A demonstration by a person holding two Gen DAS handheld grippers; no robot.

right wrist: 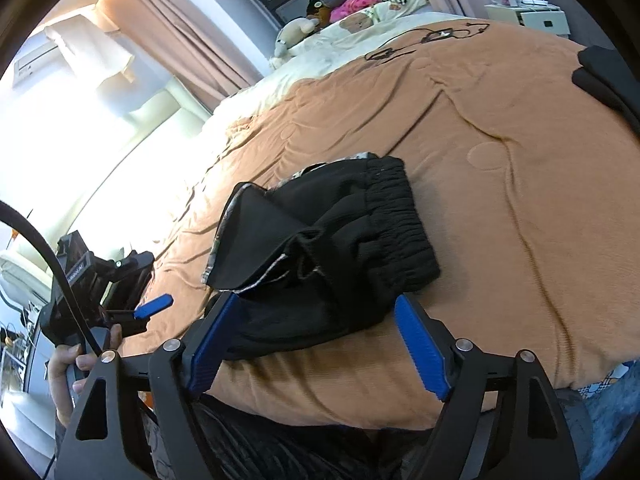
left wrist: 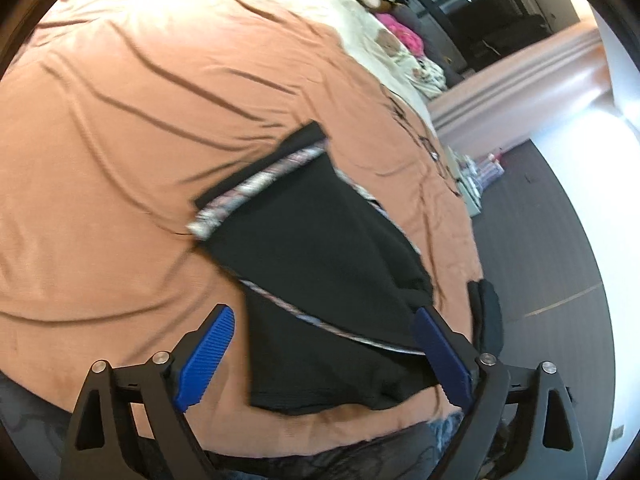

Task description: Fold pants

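The black pants (left wrist: 316,264) lie folded in a bundle on the orange bedspread (left wrist: 140,120), with a patterned trim along their edges. In the right wrist view the pants (right wrist: 332,248) show an elastic waistband on the right side. My left gripper (left wrist: 324,320) is open, its blue pads on either side of the near end of the pants. My right gripper (right wrist: 316,308) is open just above the near edge of the bundle. The left gripper (right wrist: 154,306) also shows at the left of the right wrist view, held in a hand.
The orange bedspread (right wrist: 500,160) covers the bed. Soft toys and pillows (right wrist: 352,8) lie at the head. A black cable (right wrist: 424,40) lies on the cover. Another dark garment (right wrist: 604,76) lies at the far right. A nightstand (right wrist: 532,16) and dark floor (left wrist: 540,220) flank the bed.
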